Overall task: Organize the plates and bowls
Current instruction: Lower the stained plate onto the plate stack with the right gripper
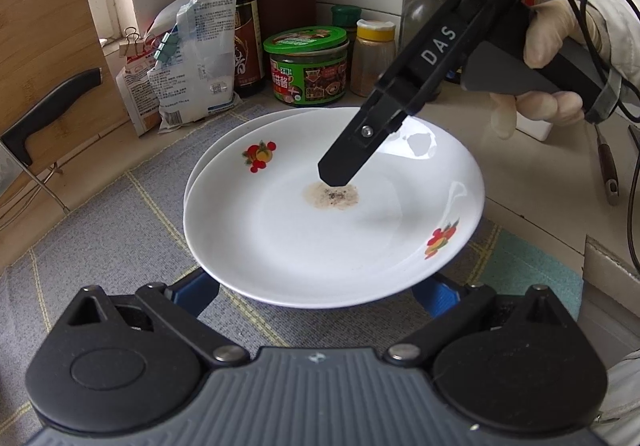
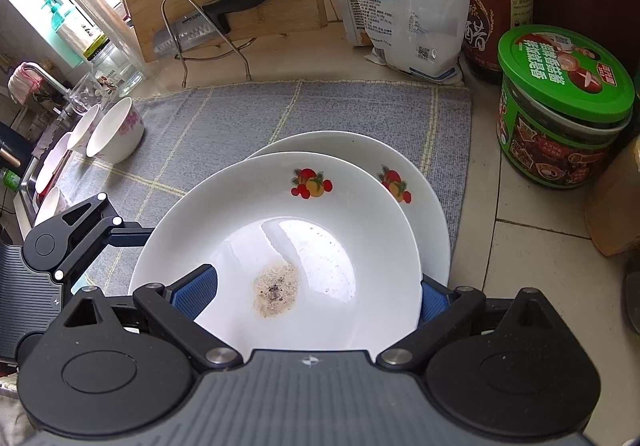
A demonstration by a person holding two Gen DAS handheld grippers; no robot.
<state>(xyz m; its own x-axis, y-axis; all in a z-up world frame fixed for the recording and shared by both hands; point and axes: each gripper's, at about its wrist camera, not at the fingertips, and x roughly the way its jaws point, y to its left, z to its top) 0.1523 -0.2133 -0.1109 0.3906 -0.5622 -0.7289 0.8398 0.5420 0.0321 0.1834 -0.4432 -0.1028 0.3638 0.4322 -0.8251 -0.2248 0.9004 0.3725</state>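
A white plate with fruit prints and a brown crumb stain (image 1: 304, 230) (image 2: 280, 238) lies on a second matching plate (image 1: 208, 166) (image 2: 420, 182) on the grey mat. My left gripper (image 1: 320, 286) is open, its blue pads either side of the top plate's near rim, partly hidden beneath it. My right gripper (image 2: 316, 296) (image 1: 338, 172) straddles the top plate's far rim, one finger (image 2: 196, 296) inside over the stain, the other (image 2: 434, 300) outside. Its jaws stand wide. Several white bowls (image 2: 116, 132) stand at the mat's left edge.
Grey checked mat (image 2: 240, 114). A green-lidded jar (image 2: 560, 118) (image 1: 308, 64), dark sauce bottle (image 2: 500, 6), bags (image 2: 404, 6), and a cutting board with knife (image 2: 216, 18) crowd the back. A sink (image 2: 28, 182) lies at far left.
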